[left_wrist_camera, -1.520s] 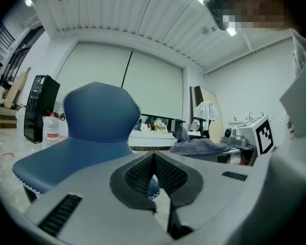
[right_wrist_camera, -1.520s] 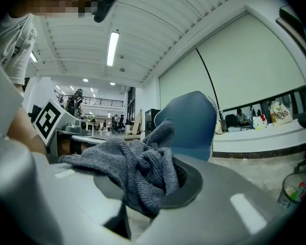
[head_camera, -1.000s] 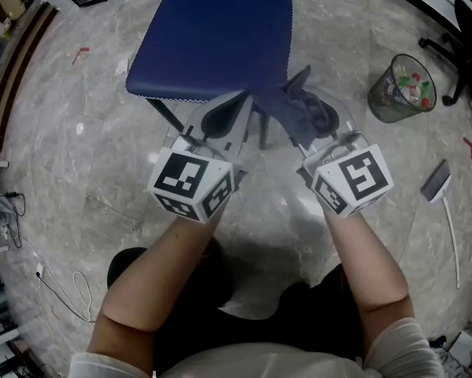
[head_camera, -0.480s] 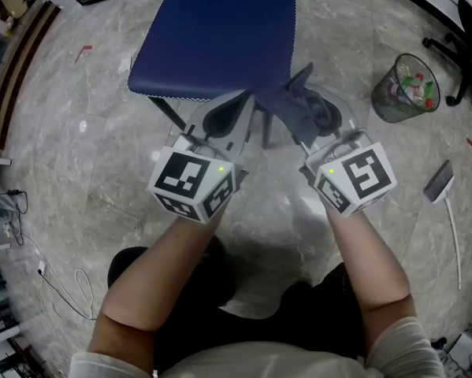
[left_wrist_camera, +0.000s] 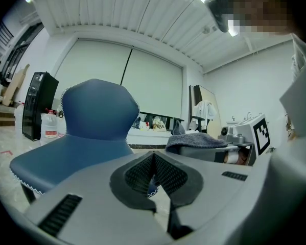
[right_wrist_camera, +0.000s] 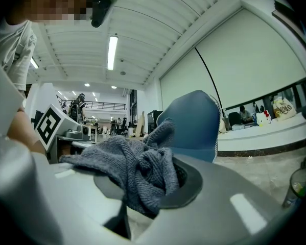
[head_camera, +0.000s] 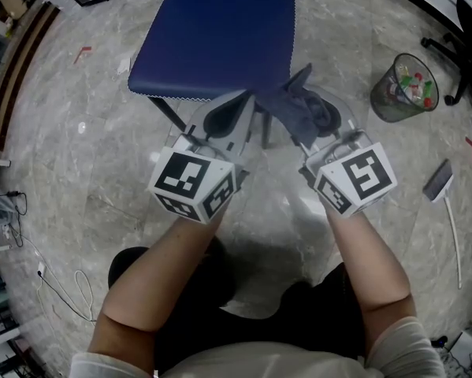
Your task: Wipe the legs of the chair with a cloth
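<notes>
Jaws of the left gripper (head_camera: pixel 242 107) are closed together with nothing in them, just under the front edge of the blue chair (head_camera: pixel 212 38). A dark chair leg (head_camera: pixel 264 129) shows between both grippers. The right gripper (head_camera: pixel 313 131) pinches the grey cloth (right_wrist_camera: pixel 137 172), which bunches over its jaws near that leg.

The chair seat (head_camera: pixel 212 38) overhangs its legs (head_camera: pixel 166 115) straight ahead of me, blocking any reach from above. I see open floor (head_camera: pixel 86 156) on my left; a bin (head_camera: pixel 401 89) stands well apart on my right.
</notes>
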`<state>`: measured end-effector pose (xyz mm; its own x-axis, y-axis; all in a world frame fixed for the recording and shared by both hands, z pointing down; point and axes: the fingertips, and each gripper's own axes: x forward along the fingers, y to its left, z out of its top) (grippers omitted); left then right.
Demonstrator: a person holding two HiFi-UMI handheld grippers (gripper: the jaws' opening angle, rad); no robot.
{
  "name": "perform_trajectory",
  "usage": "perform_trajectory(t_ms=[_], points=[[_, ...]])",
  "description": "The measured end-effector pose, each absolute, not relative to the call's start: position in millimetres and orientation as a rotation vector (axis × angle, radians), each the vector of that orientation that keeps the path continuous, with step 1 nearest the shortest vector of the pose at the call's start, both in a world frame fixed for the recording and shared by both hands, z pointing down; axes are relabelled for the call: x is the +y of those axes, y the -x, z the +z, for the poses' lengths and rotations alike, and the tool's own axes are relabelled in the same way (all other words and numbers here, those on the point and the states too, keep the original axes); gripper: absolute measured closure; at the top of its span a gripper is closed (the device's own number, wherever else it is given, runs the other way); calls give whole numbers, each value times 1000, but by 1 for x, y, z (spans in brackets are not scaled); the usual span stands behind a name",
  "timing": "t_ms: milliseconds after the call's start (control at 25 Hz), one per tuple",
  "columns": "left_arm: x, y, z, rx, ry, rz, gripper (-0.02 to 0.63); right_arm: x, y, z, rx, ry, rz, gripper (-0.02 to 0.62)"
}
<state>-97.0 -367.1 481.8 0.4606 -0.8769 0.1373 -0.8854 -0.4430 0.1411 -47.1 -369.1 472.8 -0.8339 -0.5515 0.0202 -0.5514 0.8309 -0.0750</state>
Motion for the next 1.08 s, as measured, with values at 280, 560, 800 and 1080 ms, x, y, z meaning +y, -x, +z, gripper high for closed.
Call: perform_trajectory(t_ms=[280,560,800,1080], points=[[-368,96,482,-1529,-2515,60,601,-369,46,474,3005,916,-123,502],[-367,96,484,-1521,-2515,61,601,-370,45,474,2997,938,-153,500],[-367,95,484,-1516,-2519,63,601,-372,44,474,2998,932,-130,500],[-367,95,484,-1517,-2516,59,601,-372,44,475,2995,934,-140,501]])
